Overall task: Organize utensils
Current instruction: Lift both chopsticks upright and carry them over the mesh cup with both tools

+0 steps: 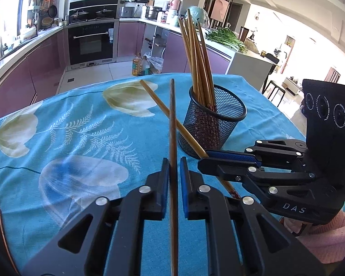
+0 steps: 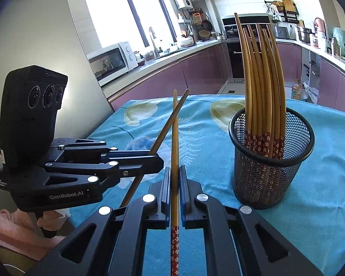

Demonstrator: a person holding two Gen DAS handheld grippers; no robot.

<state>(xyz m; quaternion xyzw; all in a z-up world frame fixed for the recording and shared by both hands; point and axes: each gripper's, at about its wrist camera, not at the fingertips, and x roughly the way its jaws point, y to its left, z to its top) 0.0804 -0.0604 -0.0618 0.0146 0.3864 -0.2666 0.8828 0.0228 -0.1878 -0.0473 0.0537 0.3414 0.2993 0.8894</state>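
In the left wrist view my left gripper point(image 1: 173, 163) is shut on a dark brown chopstick point(image 1: 172, 119) that points up and away over the table. My right gripper point(image 1: 203, 157) comes in from the right, shut on a lighter chopstick point(image 1: 159, 103) that crosses the dark one. A black mesh cup point(image 1: 211, 124) holding several chopsticks point(image 1: 196, 53) stands upright just beyond both grippers. From the right wrist, my right gripper point(image 2: 175, 171) pinches the light chopstick point(image 2: 174, 133), its red flowered end toward the camera. My left gripper point(image 2: 159, 158) holds the dark chopstick point(image 2: 170, 119) at left. The mesh cup point(image 2: 271, 174) stands to the right.
A blue flowered cloth point(image 1: 80, 126) covers the table point(image 2: 329, 151). Beyond its far edge lie a kitchen floor with oil bottles point(image 1: 140, 65), purple cabinets and an oven point(image 1: 90, 43). A microwave point(image 2: 112, 63) sits on the counter. A pink sleeve point(image 1: 329, 237) shows at the lower right.
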